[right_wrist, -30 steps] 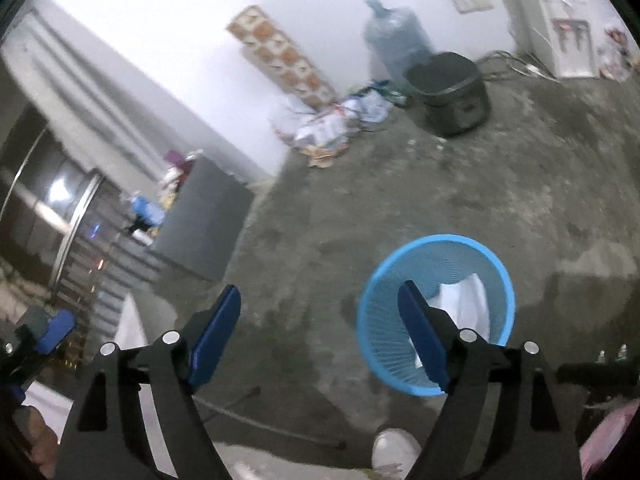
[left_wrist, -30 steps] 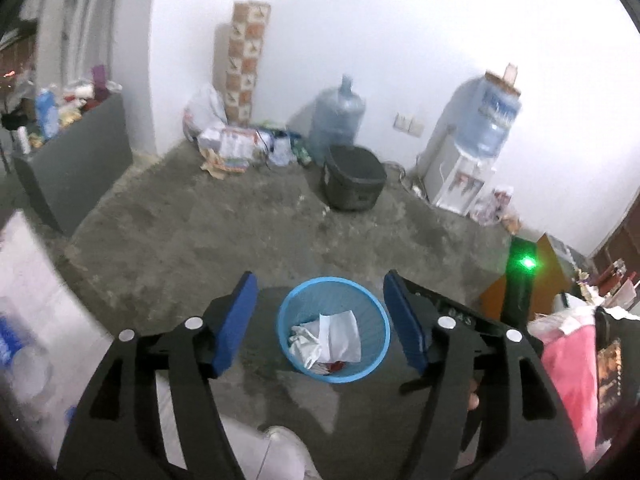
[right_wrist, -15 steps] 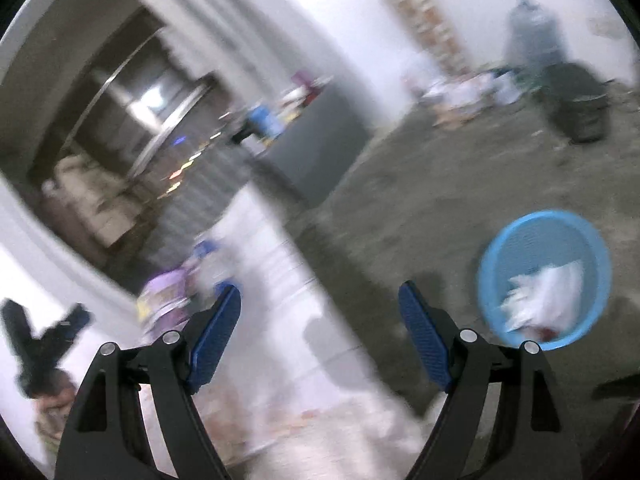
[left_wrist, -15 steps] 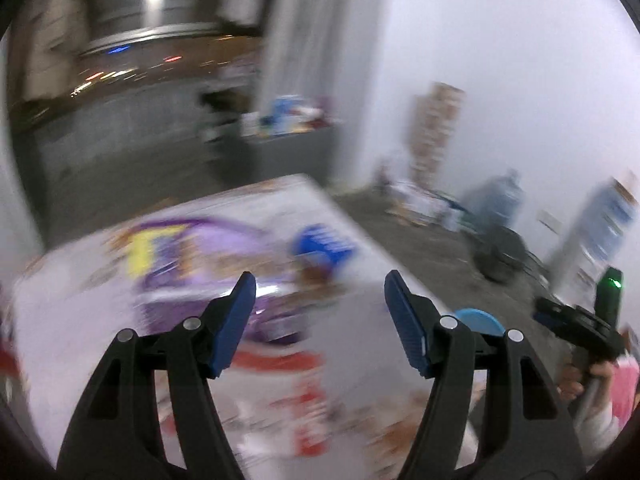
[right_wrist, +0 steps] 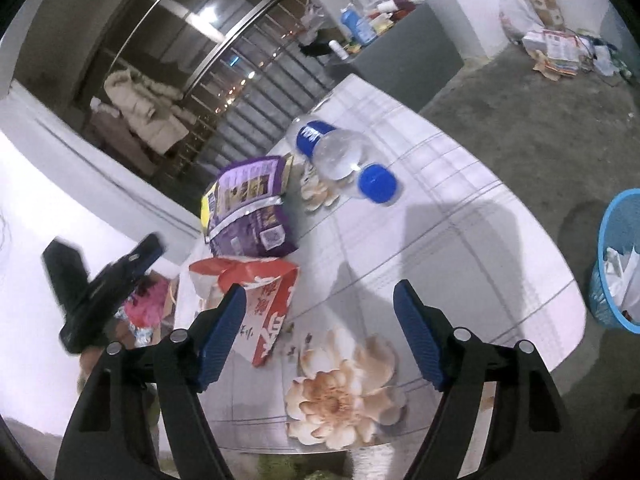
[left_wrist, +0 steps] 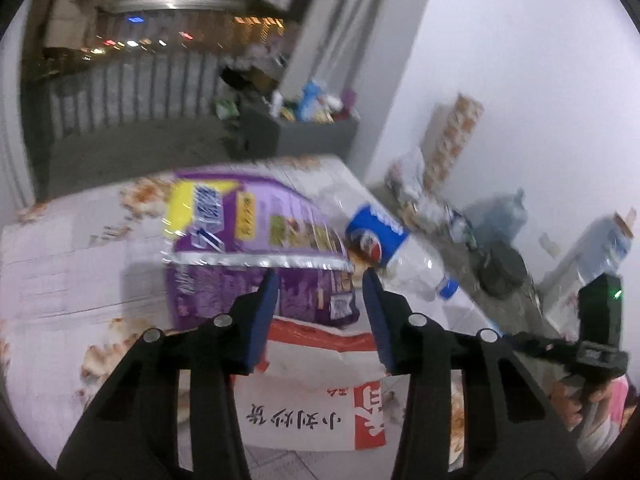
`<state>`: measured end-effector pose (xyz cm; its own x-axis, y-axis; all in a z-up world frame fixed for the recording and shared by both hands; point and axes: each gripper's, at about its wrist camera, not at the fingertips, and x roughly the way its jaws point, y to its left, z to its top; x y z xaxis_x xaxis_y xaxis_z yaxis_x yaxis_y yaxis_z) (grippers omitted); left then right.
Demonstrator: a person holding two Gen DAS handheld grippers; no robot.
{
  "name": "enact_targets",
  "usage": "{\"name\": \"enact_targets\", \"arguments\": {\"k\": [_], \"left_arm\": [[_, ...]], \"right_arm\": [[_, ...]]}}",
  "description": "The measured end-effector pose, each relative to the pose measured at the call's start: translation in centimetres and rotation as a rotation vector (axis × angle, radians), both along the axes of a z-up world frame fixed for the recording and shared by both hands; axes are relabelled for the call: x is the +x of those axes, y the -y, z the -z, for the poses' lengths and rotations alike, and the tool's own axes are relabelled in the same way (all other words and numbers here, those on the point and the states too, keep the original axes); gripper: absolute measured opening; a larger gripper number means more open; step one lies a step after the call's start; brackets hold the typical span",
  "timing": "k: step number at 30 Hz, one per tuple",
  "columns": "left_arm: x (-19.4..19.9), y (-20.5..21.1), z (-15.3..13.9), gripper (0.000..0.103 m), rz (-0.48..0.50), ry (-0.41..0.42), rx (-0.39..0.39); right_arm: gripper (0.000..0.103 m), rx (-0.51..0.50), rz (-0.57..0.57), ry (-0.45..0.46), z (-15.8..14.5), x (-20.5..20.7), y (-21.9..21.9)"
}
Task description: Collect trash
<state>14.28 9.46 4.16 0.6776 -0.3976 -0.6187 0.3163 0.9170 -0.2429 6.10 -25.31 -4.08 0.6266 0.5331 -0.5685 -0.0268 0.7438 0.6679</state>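
Note:
A purple snack bag (left_wrist: 256, 248) (right_wrist: 248, 208), a red-and-white paper bag (left_wrist: 316, 392) (right_wrist: 256, 300) and an empty plastic bottle (left_wrist: 396, 256) (right_wrist: 344, 160) with blue label and cap lie on a white flowered table (right_wrist: 460, 248). My left gripper (left_wrist: 318, 312) is open, hovering over the red-and-white bag's far edge, near the purple bag. My right gripper (right_wrist: 320, 336) is open and empty above the table, just right of the red-and-white bag. The blue trash basket (right_wrist: 616, 260) with white paper in it stands on the floor at the right.
The other gripper shows at the right of the left wrist view (left_wrist: 596, 336) and at the left of the right wrist view (right_wrist: 100, 276). A grey cabinet (right_wrist: 400, 52) with clutter stands beyond the table. Water jugs (left_wrist: 500, 216) and litter (right_wrist: 560, 52) line the far wall.
Both grippers have swung from the basket on the floor up to the table. The left gripper's jaws have narrowed and now sit over the bags.

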Motion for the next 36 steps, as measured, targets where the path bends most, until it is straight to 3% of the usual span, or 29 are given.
{"name": "enact_targets", "arguments": {"k": [3,9,21,26,32,36], "left_arm": [[1.4,1.3,3.1,0.025,0.024,-0.109,0.087],[-1.4,0.8,7.1,0.016,0.081,-0.191,0.084],[-3.0,-0.4,8.4,0.011,0.083,-0.147,0.051],[-3.5,-0.9,8.7,0.010,0.087,-0.127,0.025],[-4.1,-1.1,9.2,0.010,0.101,-0.079,0.001],[-4.2,-1.1,9.2,0.010,0.105,-0.076,-0.001]], "right_arm": [[0.074,-0.022,-0.014,-0.004,-0.2,-0.1,-0.8],[0.074,-0.042,-0.042,-0.022,0.0,-0.1,-1.8],[0.074,0.076,-0.180,-0.107,2.8,5.3,-7.3],[0.074,0.097,-0.217,-0.186,4.7,6.8,-9.3],[0.074,0.086,-0.283,-0.167,4.8,7.8,-11.6],[0.068,0.083,-0.272,-0.189,4.8,8.4,-12.7]]}}
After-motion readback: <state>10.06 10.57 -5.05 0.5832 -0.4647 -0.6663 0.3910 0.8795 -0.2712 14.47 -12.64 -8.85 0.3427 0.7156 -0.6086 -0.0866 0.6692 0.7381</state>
